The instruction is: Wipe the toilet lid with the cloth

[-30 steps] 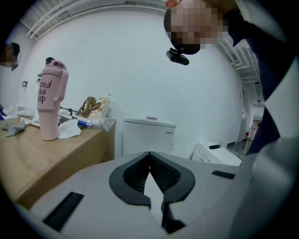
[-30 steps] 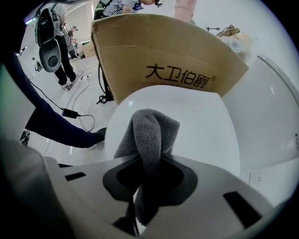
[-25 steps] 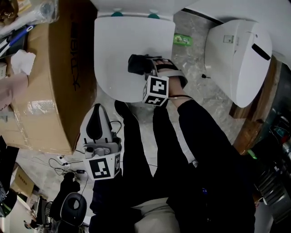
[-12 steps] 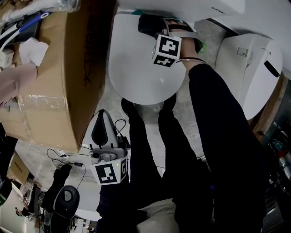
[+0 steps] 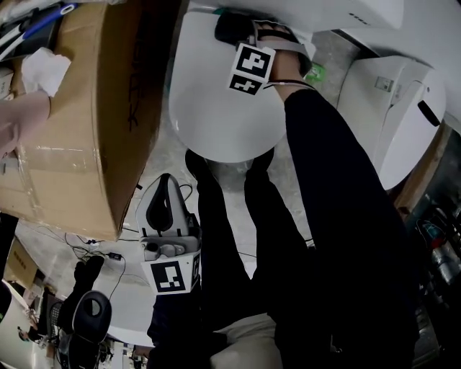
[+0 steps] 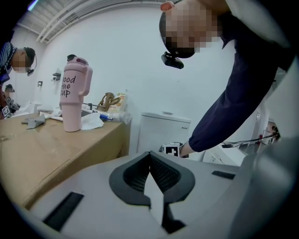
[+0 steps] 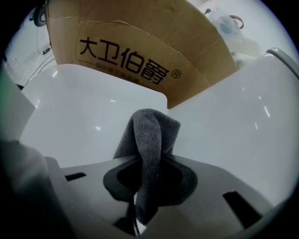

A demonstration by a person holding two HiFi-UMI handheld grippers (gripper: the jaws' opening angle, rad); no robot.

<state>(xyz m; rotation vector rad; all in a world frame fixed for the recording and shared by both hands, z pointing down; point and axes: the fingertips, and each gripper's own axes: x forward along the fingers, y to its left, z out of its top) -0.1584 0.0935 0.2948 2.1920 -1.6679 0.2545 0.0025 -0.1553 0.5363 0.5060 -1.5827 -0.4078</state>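
Cloth (image 7: 149, 135), dark and folded, is clamped between the jaws of the right claw (image 5: 241, 34). The jaws are closed down on it, and a bunched fold sticks out past the tips. A second ago this claw was pressing the cloth near the middle of the lid (image 5: 216, 108). It has since swept away from the person and now rests at the lid's far end, just short of the tank (image 5: 310, 11), with a cardboard box (image 5: 86, 108) ahead of its tips. That stroke appears to have covered one strip of the lid. The white surface behind the claw, towards the person's legs, and off to its side likely needs further passes, so a return stroke seems due. The left claw (image 5: 163, 189) has stayed low beside the person's leg, well behind the right one, its jaws fully together on nothing.
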